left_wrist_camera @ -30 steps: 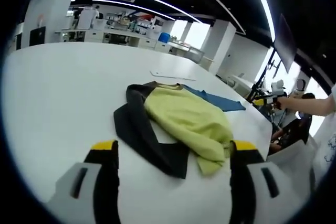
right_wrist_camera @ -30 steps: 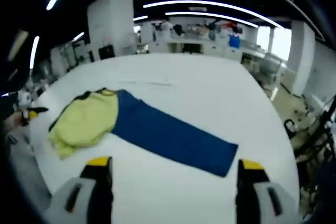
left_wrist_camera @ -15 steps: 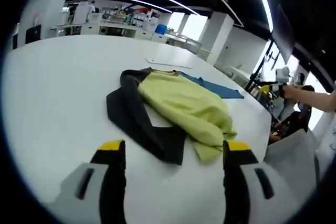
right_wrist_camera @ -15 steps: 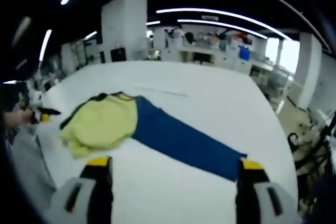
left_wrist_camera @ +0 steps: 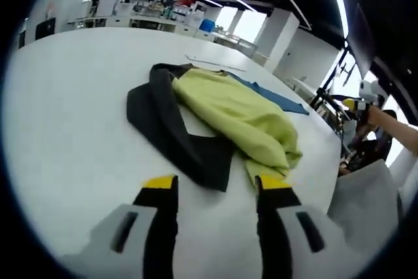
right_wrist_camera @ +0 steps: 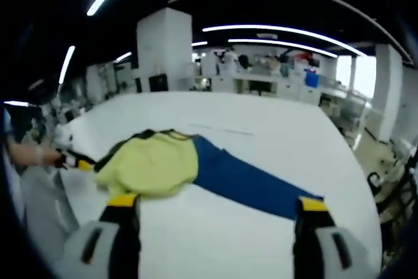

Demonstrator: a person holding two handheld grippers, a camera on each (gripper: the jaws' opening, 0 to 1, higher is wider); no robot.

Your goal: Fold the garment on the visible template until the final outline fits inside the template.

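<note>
Left gripper [left_wrist_camera: 215, 184] hovered low over the white table [left_wrist_camera: 65, 109], jaws parted with a narrow gap, holding nothing. Garment [left_wrist_camera: 228, 115], yellow-green over a black part, lay bunched just ahead of the fingertips; its near black edge sat between the two yellow tips, contact not clear. Blue template [left_wrist_camera: 274, 98] stuck out beyond the garment, far from the fingers.

Right gripper [right_wrist_camera: 212, 204] was held level above the table, jaws spread wide, empty. Garment [right_wrist_camera: 153, 164] lay ahead near the left finger, the template [right_wrist_camera: 251, 184] stretched between both fingers.
</note>
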